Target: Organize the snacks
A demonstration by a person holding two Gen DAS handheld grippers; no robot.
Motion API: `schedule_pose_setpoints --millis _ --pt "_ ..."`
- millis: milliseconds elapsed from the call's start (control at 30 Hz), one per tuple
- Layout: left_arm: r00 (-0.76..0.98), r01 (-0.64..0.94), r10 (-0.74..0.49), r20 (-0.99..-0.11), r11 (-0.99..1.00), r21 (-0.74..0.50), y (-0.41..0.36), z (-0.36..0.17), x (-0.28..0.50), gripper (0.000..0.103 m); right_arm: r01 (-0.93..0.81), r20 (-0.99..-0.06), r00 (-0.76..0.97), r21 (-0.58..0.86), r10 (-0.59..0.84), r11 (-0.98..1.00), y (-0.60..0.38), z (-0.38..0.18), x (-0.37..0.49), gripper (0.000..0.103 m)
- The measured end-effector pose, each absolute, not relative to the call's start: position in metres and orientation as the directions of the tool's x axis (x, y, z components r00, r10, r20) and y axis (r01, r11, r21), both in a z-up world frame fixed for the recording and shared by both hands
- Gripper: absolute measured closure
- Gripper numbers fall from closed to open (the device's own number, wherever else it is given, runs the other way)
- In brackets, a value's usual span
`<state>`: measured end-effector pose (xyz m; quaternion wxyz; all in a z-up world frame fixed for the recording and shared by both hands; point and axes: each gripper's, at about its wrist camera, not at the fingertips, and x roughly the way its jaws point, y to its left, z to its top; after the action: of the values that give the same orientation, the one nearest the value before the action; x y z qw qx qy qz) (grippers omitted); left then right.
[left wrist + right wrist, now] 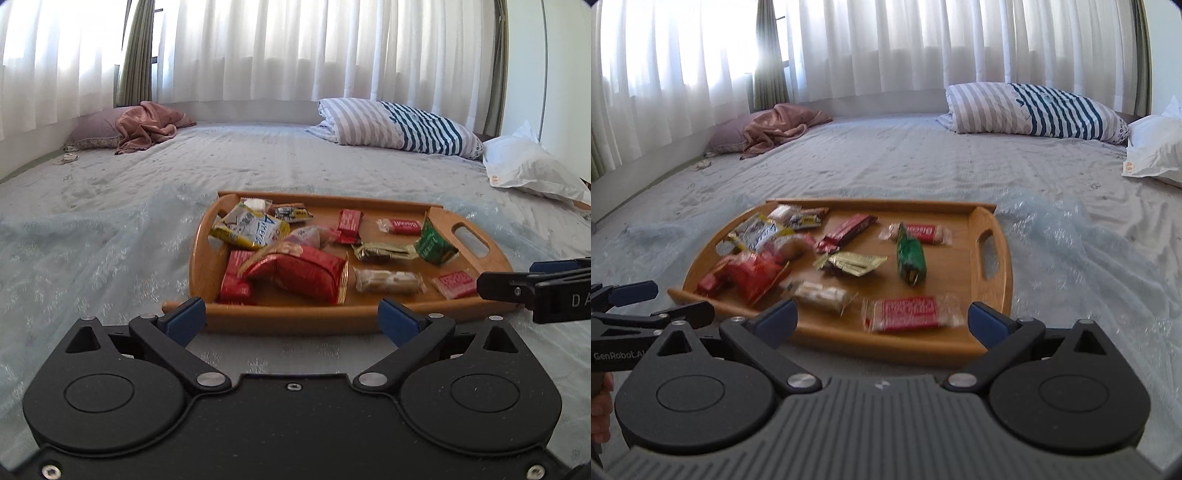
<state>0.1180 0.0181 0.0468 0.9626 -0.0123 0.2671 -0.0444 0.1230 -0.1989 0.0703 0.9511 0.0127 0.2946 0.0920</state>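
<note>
white curtains back a bed (295, 162) where a wooden tray (388, 308) holds every snack in view: a red bag (303, 271), a green packet (432, 243), small bars scattered loose. left gripper (291, 317) and right gripper (882, 319) hover at its near edge, fingers spread, holding nothing. snacks are gathered but unsorted; this fits a jumble awaiting order or a finished collecting.

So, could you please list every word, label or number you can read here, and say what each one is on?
"GenRobot.AI", last letters partly cut off: side of the left gripper.
"DA", cut off by the frame edge: side of the right gripper.
"Biscuit", roughly: red-labelled packet at the tray's far side.
Other wrappers: too blurred to read.
</note>
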Motion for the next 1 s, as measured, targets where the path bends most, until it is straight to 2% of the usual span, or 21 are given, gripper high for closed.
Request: schedule_pose_setpoints --millis 167,333,1000 --pt "0.82 0.073 -0.059 -0.57 0.997 0.002 0.007 0.02 0.122 0.003 -0.112 -0.612 0.784 0.028 0.105 0.993 -0.193 0.039 0.114 0.0" --pt "0.782 0.068 -0.067 -0.62 0.997 -0.022 0.009 0.009 0.134 0.0 -0.054 -0.659 0.75 0.026 0.058 0.998 -0.195 0.013 0.122 0.0" --pt "0.778 0.065 -0.065 -0.625 0.998 -0.023 0.009 0.004 0.137 0.0 -0.05 -0.62 0.784 0.008 0.044 0.999 -0.193 0.008 0.114 0.0"
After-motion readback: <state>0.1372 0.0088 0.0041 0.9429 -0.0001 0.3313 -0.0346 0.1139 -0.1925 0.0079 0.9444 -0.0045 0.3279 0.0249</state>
